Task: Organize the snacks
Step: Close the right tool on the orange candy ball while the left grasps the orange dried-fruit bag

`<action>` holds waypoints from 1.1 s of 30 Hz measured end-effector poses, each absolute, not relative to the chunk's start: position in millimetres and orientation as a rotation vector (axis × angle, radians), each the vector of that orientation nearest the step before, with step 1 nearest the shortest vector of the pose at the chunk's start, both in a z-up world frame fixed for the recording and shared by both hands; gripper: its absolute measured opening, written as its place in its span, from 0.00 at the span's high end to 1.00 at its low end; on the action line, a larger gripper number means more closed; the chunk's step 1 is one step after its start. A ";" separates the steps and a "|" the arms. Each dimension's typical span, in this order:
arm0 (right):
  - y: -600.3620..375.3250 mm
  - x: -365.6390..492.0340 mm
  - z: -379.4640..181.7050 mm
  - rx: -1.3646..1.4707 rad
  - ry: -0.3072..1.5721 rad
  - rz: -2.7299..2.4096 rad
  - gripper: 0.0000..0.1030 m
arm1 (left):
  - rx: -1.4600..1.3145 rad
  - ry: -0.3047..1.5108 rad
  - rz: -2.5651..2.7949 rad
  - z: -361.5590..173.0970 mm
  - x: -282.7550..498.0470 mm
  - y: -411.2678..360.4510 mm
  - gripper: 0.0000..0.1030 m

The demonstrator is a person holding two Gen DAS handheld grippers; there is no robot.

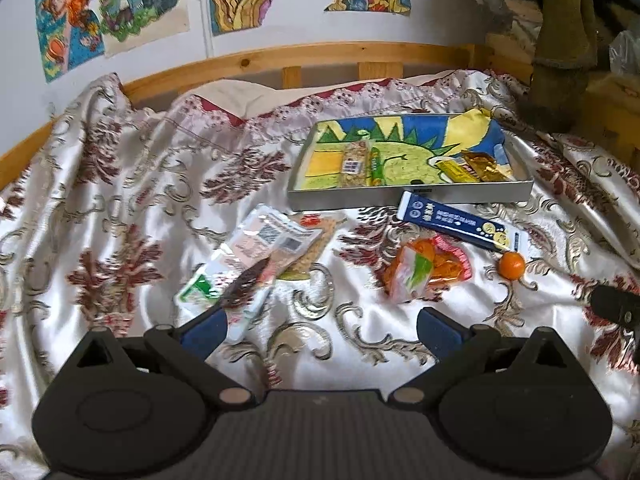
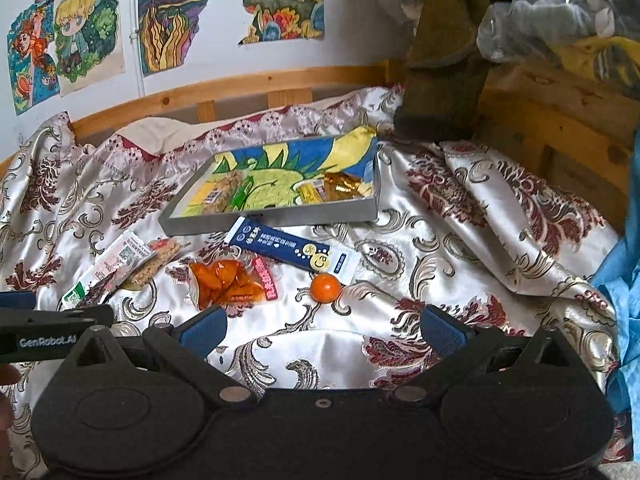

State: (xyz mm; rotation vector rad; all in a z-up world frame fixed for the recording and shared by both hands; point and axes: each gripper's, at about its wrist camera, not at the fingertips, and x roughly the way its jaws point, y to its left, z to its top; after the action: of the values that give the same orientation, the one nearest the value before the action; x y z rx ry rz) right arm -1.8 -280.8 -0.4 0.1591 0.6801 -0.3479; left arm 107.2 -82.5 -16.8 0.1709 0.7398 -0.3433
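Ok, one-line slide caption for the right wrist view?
Open right hand-held gripper over bedspread; tray holds some snacks, orange ball and blue packet lie loose.

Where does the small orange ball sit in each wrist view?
Left wrist: the orange ball lies right of centre on the bedspread, just below the blue packet's yellow end.
Right wrist: the orange ball lies at centre, beside that packet's white end.
Shared landmark: the grey tray behind it.

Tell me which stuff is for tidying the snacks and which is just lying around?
For the job: tray, blue box, orange packet, orange ball, white packets, both open grippers.

Just there: bedspread, wall drawings, bed frame.
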 end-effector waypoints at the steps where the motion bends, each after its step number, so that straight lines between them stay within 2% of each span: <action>1: -282.7 0.5 -0.4 0.166 0.687 -0.338 0.01 | 0.157 0.742 -0.359 -18.1 110.1 -82.5 0.00; 15: -348.9 63.4 -14.8 0.325 0.753 -0.205 0.01 | 0.074 0.722 -0.533 -48.4 161.4 -107.0 0.00; 20: -372.1 94.7 -40.0 0.413 0.817 -0.177 0.12 | 0.147 0.684 -0.650 -66.9 171.5 -131.0 0.00; 28: -366.1 122.2 -61.2 0.375 0.869 -0.148 0.15 | 0.243 0.655 -0.706 -87.1 191.3 -155.5 0.00; 33: -366.7 132.2 -73.2 0.364 0.916 -0.151 0.30 | 0.268 0.642 -0.762 -91.7 198.6 -158.9 0.03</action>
State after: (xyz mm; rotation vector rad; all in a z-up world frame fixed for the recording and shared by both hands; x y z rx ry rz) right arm 132.2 -366.7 -73.2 0.3643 0.9163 -0.1511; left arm 198.6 -158.9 -91.7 0.2685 0.6417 -0.7621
